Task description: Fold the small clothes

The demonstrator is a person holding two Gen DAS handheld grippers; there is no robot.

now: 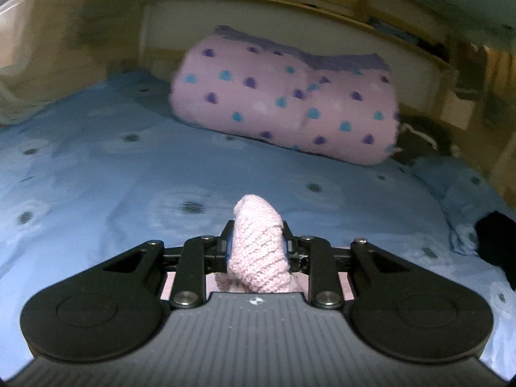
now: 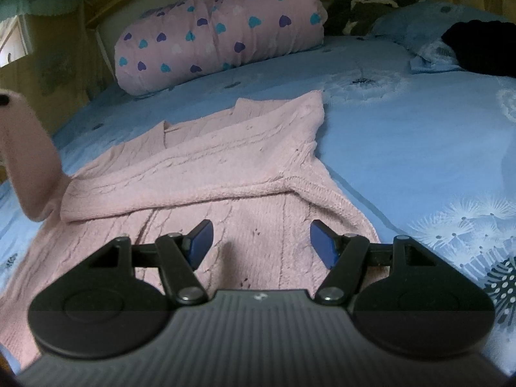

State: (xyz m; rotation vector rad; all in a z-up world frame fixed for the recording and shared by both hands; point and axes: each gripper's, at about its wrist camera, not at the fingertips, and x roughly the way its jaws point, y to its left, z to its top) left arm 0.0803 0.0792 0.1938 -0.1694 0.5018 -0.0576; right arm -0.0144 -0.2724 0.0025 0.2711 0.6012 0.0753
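A pink knitted sweater (image 2: 206, 174) lies on the blue bedsheet (image 2: 403, 148), its upper half folded over the lower. My right gripper (image 2: 261, 242) hovers open just above the sweater's near part, nothing between its blue pads. One sleeve (image 2: 29, 161) rises off the bed at the left edge of the right wrist view. In the left wrist view, my left gripper (image 1: 256, 245) is shut on that pink knitted sleeve (image 1: 258, 248), which bunches up between the pads, held above the sheet (image 1: 113, 177).
A rolled pink blanket with blue and purple hearts (image 1: 283, 103) (image 2: 219, 29) lies at the head of the bed against a wooden frame. A black garment (image 2: 480, 48) rests on a blue pillow (image 2: 416, 25) at the right. Bare sheet stretches right of the sweater.
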